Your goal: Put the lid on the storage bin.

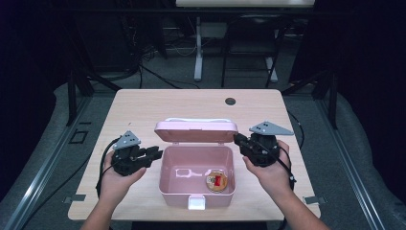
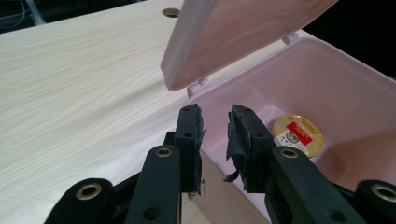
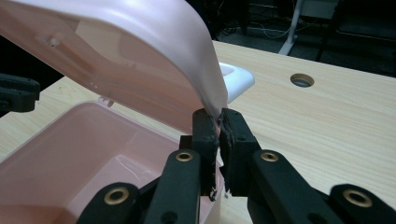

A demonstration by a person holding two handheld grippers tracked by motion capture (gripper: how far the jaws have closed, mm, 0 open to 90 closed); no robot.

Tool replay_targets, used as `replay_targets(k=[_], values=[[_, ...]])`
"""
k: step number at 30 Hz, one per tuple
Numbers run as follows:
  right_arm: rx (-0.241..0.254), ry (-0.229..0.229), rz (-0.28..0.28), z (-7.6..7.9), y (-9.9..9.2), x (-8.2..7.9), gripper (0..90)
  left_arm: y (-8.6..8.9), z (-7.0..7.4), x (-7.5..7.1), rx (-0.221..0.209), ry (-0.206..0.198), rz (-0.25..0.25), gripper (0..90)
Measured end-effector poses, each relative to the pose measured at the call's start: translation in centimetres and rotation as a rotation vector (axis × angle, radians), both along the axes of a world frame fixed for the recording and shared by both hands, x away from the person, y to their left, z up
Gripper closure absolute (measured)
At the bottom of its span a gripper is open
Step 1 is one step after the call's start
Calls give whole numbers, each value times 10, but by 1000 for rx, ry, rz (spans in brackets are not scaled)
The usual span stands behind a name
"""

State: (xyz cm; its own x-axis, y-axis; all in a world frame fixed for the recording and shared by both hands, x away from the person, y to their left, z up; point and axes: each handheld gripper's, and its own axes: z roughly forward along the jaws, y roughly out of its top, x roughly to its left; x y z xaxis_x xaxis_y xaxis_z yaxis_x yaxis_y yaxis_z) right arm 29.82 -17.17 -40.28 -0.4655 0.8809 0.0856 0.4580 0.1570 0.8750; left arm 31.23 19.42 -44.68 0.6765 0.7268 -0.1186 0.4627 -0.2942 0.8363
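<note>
1. The pink box (image 1: 196, 178) lies between both grippers, its lid (image 3: 140, 60) raised.
2. The right gripper (image 3: 219, 122) pinches the lid's edge.
3. The left gripper (image 2: 215, 122) straddles the box's wall with jaws parted, pads clear.
4. A round tin (image 2: 297, 135) lies inside, beyond the left jaws.

The box (image 1: 196, 184) sits on the counter (image 1: 143, 110) near its front edge, about midway across. Its lid (image 1: 196, 131) stands raised along the back wall, with the handle (image 1: 196, 120) behind the lid. Inside the box, a round tin (image 1: 217, 181) lies on the floor toward the right. The left hand-held gripper (image 1: 155, 153) is at the box's left wall; the right hand-held gripper (image 1: 238, 139) is at the lid's right edge. A hole (image 1: 230, 101) lies in the counter behind the box.
</note>
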Motion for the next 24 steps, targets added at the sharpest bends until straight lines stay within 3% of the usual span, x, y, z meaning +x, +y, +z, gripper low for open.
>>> replay_targets(k=[13,24], values=[[12,4,13,-2,-2,-5,844,4,16,-1,-13,-22,4,695],[22,4,18,-3,-3,-6,841,3,39,-5,-17,-68,9,695]])
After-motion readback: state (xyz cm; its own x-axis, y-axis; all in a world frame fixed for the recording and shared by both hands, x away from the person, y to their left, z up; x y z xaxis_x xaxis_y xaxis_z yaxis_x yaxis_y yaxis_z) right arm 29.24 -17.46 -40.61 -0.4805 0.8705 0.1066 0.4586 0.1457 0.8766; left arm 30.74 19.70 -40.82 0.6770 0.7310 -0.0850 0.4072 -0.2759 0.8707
